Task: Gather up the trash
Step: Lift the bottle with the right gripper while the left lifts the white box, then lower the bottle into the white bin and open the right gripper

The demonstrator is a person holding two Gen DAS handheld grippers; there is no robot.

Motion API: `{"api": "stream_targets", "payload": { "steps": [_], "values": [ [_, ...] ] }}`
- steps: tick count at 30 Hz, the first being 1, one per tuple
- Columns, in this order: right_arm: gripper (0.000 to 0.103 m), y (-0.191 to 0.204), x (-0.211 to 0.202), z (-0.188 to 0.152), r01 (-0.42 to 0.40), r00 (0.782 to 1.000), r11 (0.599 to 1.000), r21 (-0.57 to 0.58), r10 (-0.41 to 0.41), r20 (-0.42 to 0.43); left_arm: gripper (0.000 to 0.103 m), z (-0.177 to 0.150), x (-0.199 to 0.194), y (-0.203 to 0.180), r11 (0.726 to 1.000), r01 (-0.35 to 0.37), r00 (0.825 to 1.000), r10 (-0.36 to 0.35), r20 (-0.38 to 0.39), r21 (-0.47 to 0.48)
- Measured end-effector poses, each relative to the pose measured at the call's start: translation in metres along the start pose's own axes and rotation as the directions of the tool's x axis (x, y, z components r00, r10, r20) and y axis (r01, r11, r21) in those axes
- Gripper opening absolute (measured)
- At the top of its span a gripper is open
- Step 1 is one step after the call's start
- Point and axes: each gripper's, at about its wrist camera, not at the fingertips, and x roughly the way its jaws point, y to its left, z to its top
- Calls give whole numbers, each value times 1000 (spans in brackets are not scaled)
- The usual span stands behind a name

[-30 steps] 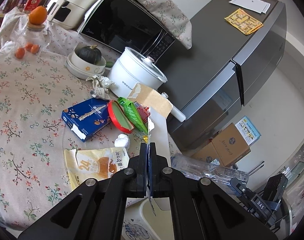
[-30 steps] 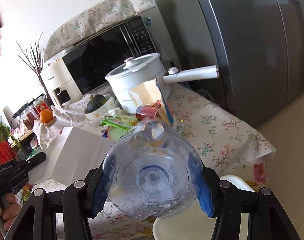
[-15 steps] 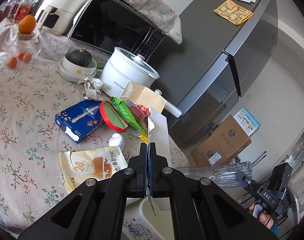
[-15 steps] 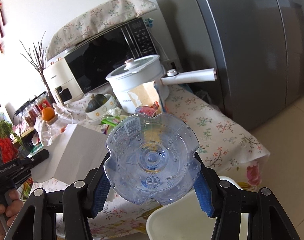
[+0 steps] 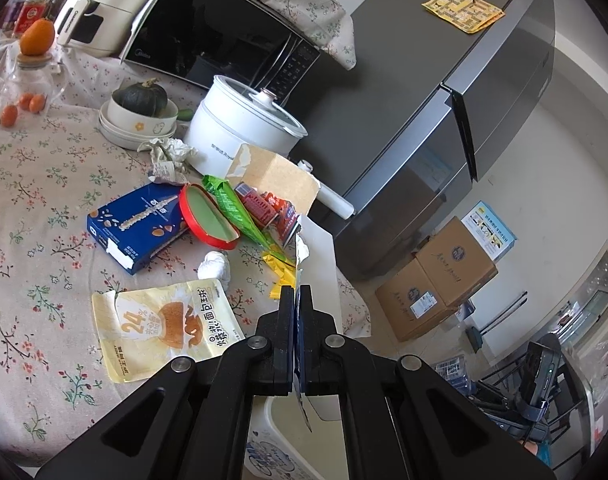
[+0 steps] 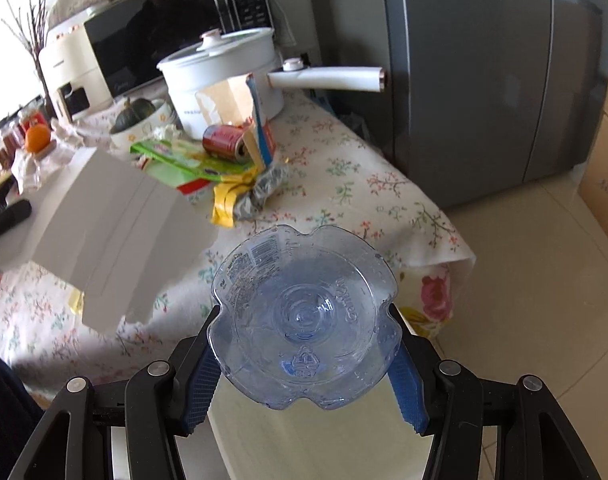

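the right gripper (image 6: 304, 360) clamps a clear bottle (image 6: 304, 312) over the white bin (image 6: 304, 440); the left gripper (image 5: 297, 300) pinches a white card (image 5: 317, 264), probably torn packaging. released off-centre, the bottle could bounce out.

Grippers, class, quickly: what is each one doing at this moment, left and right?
Left gripper: closed on a flattened white carton, pinched by its edge.
Right gripper: closed on a clear plastic bottle, held over the white bin.

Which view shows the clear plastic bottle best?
The right wrist view: the clear plastic bottle fills the foreground, base toward the camera, clamped in the right gripper. The left wrist view does not show it.
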Motion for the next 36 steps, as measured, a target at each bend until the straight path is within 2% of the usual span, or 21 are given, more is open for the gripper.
{"api": "stream_targets", "payload": {
  "steps": [3,6,11,13,16,26,30,32,36],
  "values": [
    [64,-2,9,-12,-7,994,998,-56,1,-105,0,-1,2,-5,1000,4,1000,-4,-4,18],
    [64,1,51,-32,18,963,996,-83,-40,-266,0,-3,8,-8,999,-5,1000,5,-15,34],
    [64,10,131,-78,66,846,989,-133,-126,-518,0,-6,17,-6,999,-18,999,20,-41,43],
    [64,11,149,-88,63,814,990,-124,-122,-568,0,-7,18,-5,998,-26,999,28,-39,50],
    [64,9,166,-93,67,786,992,-106,-118,-606,0,-6,18,-4,998,-36,999,38,-33,57],
    [64,2,201,-102,78,715,992,-102,-127,-688,0,-6,24,-1,998,-37,998,40,-56,50],
    [64,-11,205,-93,78,710,996,-41,-85,-699,0,-7,26,-2,997,-39,997,43,-60,61],
    [64,-24,208,-91,107,698,994,-19,-88,-711,0,-7,27,-2,997,-39,997,43,-64,63],
    [65,-40,218,-93,183,657,982,-38,-151,-738,0,-7,26,-3,997,-40,997,43,-58,63]
  ]
}}
